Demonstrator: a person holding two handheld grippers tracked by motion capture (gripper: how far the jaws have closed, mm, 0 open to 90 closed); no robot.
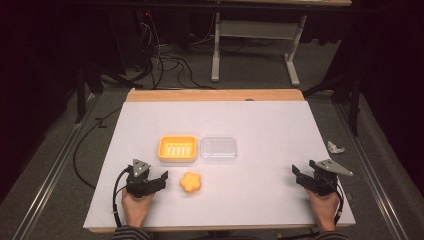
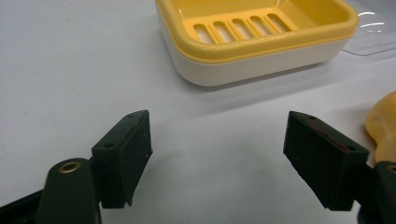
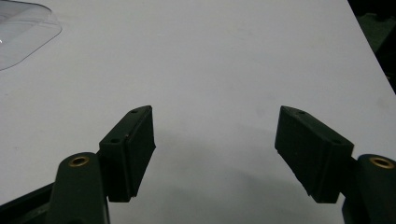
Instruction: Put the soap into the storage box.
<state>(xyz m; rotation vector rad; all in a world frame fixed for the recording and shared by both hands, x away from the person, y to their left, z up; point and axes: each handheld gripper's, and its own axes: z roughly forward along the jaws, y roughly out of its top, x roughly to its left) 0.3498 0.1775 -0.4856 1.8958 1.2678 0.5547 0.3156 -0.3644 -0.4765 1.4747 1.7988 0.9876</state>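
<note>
On white table [image 1: 260, 120], mid-left: yellow soap dish [image 1: 177, 148], clear lid [image 1: 218, 149] touching its right side. Just in front, betw. the two, an orange flower-shaped soap [image 1: 191, 182], apart from both. Left gripper [image 1: 161, 181] sits just left of soap, jaws wide open, nothing in them. Right gripper [image 1: 298, 174] well apart near right edge, jaws open, empty. Off table at right, crumpled scrap [image 1: 335, 147] on floor.
</note>
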